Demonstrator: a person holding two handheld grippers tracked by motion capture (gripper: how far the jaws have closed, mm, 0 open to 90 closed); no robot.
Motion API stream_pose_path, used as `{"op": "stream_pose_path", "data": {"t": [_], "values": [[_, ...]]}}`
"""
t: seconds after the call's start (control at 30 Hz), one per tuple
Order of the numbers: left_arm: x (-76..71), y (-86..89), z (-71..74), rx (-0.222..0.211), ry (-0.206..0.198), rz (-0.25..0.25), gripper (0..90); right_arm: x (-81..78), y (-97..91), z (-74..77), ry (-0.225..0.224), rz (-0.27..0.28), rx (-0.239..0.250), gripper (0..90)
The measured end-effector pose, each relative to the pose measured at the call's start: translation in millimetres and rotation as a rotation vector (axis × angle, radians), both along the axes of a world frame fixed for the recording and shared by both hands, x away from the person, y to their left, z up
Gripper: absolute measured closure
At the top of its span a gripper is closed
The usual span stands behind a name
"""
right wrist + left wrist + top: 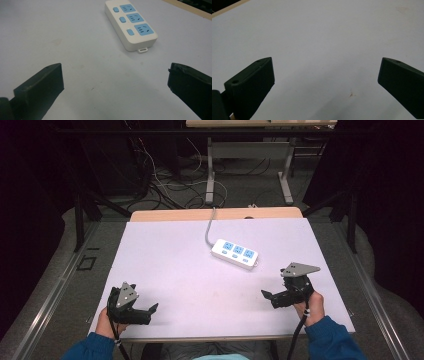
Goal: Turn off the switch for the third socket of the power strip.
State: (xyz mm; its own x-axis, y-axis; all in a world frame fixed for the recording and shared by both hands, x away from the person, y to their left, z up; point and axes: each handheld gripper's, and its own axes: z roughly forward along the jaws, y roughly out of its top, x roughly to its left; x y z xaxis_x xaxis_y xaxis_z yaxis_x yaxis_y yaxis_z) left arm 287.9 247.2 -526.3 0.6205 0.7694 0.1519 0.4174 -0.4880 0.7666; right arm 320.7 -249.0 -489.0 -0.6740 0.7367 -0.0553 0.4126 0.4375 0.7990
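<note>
The left gripper is held low over the near left part of the white table, its jaws spread wide with nothing between them; in the left gripper view only bare tabletop and a small brownish stain are seen ahead of the jaws. The right gripper is held by a hand over the near right part of the table, its jaws likewise spread wide and empty. A white power strip with three blue sockets is lain flat on the table, ahead of the right gripper and slightly toward its right jaw, apart from it; its grey cable is led away over the far edge. The strip is seen beyond the open jaws in the right gripper view.
</note>
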Motion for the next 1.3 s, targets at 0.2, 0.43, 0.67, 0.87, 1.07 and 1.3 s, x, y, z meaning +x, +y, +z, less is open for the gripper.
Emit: {"op": "stream_pose_path", "data": {"t": [0.2,0.43,0.67,0.87,1.07,1.3], "values": [[-0.1,-0.2,-0.2,-0.006,0.004,0.002,0.8,7.4,2.6,2.4,-0.006,-0.003,-0.001,0.0],[0.3,0.2,0.0,0.003,-0.003,0.002,0.7,15.6,5.8,6.1,-0.012,-0.005,-0.004,0.0],[0.2,0.1,-0.1,0.004,-0.004,0.003,0.7,25.6,6.4,11.0,-0.014,-0.009,0.001,0.0],[0.5,0.1,-0.2,0.004,-0.002,0.001,0.7,32.3,10.6,15.0,-0.023,-0.013,0.009,0.0],[0.6,0.2,-0.2,0.002,-0.002,0.004,0.7,39.7,14.5,18.8,-0.025,-0.004,0.016,0.0],[0.6,0.4,-0.2,0.001,-0.002,0.002,0.8,50.2,20.2,21.4,-0.027,0.000,0.016,0.1]]}}
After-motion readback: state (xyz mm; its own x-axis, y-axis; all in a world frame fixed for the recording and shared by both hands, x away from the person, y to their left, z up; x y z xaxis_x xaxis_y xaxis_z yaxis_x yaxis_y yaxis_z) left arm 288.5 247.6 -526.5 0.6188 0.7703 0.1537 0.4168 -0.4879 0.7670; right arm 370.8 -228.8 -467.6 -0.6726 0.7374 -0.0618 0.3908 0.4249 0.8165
